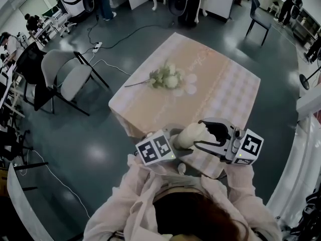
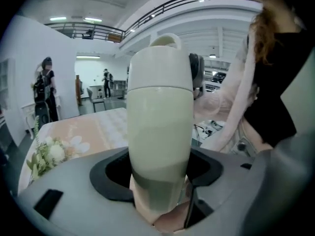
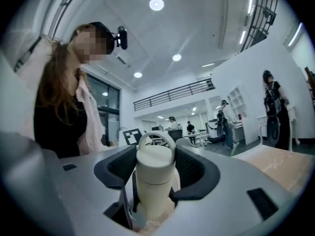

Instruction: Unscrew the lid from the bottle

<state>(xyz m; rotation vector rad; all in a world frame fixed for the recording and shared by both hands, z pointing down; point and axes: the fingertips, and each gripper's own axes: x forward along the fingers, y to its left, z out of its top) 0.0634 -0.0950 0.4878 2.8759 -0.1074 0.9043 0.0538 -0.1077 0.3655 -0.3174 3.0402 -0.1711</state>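
I see a cream bottle [image 1: 190, 134] held lying over the near edge of the table, between my two grippers. My left gripper [image 1: 173, 145] is shut on the bottle's pale green lower body [image 2: 160, 132], with the jaws pressed against both sides. The bottle's white lid [image 2: 160, 65] with its loop handle points away from that gripper. My right gripper [image 1: 204, 133] comes in from the opposite end. Its dark jaws sit tight on both sides of the lid [image 3: 154, 163], and the loop handle [image 3: 156, 136] pokes out between them. In the right gripper view the bottle's body is mostly hidden behind the lid.
A table [image 1: 225, 84] with a pale pink cloth stretches ahead of me, with a bunch of white flowers [image 1: 165, 78] lying near its far left edge. A grey folding chair [image 1: 65, 77] and a floor cable stand to the left. People stand far off in the room.
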